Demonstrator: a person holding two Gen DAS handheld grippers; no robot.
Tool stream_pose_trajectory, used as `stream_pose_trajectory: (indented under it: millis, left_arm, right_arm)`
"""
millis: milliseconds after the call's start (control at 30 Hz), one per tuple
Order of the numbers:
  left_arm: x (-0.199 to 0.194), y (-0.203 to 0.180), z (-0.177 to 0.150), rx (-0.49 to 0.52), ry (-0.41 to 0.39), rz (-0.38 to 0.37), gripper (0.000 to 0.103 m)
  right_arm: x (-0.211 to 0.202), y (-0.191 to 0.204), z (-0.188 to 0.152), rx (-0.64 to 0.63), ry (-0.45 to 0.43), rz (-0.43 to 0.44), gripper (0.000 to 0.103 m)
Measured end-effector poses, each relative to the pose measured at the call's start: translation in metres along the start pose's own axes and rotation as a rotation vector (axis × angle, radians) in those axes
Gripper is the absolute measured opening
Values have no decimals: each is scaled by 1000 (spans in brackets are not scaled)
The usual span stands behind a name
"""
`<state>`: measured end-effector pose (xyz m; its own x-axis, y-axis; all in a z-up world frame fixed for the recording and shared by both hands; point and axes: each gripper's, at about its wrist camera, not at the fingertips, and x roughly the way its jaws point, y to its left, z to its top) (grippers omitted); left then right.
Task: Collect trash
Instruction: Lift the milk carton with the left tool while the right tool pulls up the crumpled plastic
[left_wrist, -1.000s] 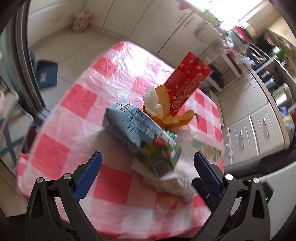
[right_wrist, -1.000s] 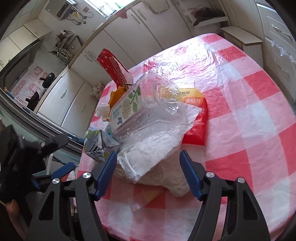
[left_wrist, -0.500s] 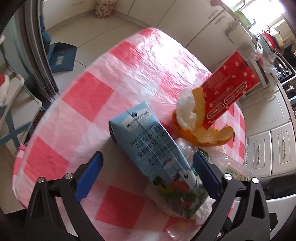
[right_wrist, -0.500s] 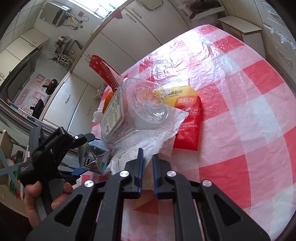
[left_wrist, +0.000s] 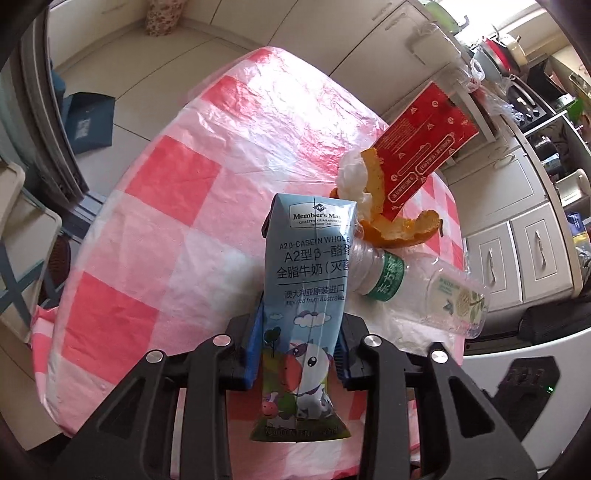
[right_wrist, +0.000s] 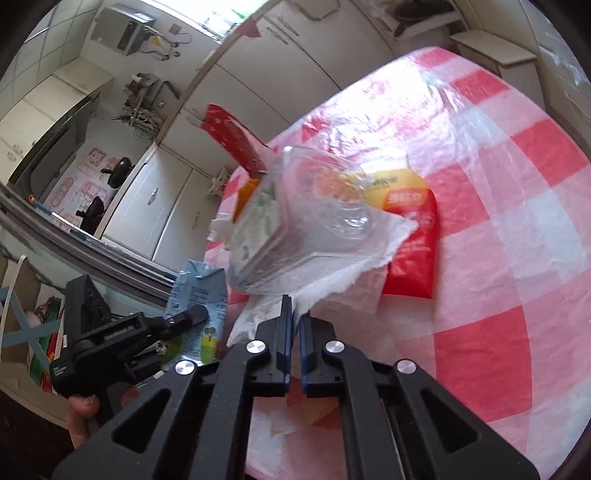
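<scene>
A: What does the left gripper (left_wrist: 300, 349) hold?

B: Its jaws have just been closing, and the blue pads now press both sides of the pale blue milk carton with a cartoon cow (left_wrist: 308, 291). The carton stands up between them, printed face to the camera, above the round table with a red-and-white checked plastic cloth (left_wrist: 177, 206).

A: And the right gripper (right_wrist: 294, 332)?

B: Its jaws have also just been closing and now stand almost together. A corner of the crumpled white paper tissue (right_wrist: 332, 273) sits between the blue pads, so it is pinched there.

A: What rests on that tissue?

B: The clear plastic bottle with a green-and-white label (right_wrist: 291, 225), lying on its side and blurred in the right wrist view. In the left wrist view, its neck reaches behind the carton's right edge.

A: The other rubbish?

B: The curled orange peel (left_wrist: 397, 225) lies just beyond the carton, with a tall red foil wrapper (left_wrist: 421, 144) leaning up from it. A flat red-and-yellow packet (right_wrist: 410, 229) lies on the cloth, partly under the tissue.

A: Is anyone visible?

B: A person's hand (right_wrist: 83, 415) shows at the left gripper's handle, low left in the right wrist view.
</scene>
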<state>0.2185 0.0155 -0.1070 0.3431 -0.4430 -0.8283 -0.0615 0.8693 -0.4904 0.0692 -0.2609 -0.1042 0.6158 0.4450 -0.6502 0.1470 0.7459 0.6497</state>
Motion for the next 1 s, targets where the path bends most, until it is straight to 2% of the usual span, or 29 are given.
stream_pose_trajectory:
  millis: [233, 300, 433, 467, 500, 533, 600, 700, 800, 867, 900, 933, 1000]
  left_arm:
    - [2, 6, -9, 20, 14, 51, 30]
    - [0, 8, -13, 18, 13, 53, 30]
    - [-4, 11, -21, 21, 9, 62, 32]
    - [-4, 10, -22, 21, 11, 61, 32]
    - [-4, 10, -23, 23, 13, 62, 32]
    - [-3, 10, -24, 25, 14, 64, 32]
    - [-2, 10, -25, 32, 19, 66, 33]
    - [-2, 10, -24, 35, 20, 65, 33]
    - [-2, 11, -23, 37, 22, 61, 33]
    - [-1, 10, -21, 43, 21, 66, 33]
    - [-1, 10, -21, 49, 20, 69, 33]
    - [-1, 9, -21, 54, 19, 72, 33]
    - [-2, 7, -21, 73, 16, 79, 33]
  right_arm:
    - [-53, 18, -1, -125, -115, 77, 1]
    - [-56, 14, 0, -109, -92, 91, 2]
    - [-42, -15, -5, 11, -7, 68, 4]
    - [-39, -18, -6, 38, 6, 70, 7]
    - [-34, -21, -6, 64, 17, 76, 22]
    - [-30, -24, -6, 84, 20, 74, 43]
    - [-26, -25, -7, 88, 11, 65, 47]
    - [-8, -28, -9, 130, 48, 92, 47]
    - [9, -19, -6, 112, 76, 110, 37]
    - [17, -12, -5, 106, 77, 121, 26]
    - [21, -11, -5, 109, 76, 122, 11]
    - [22, -10, -5, 117, 75, 125, 5]
    - [17, -7, -4, 119, 52, 140, 4]
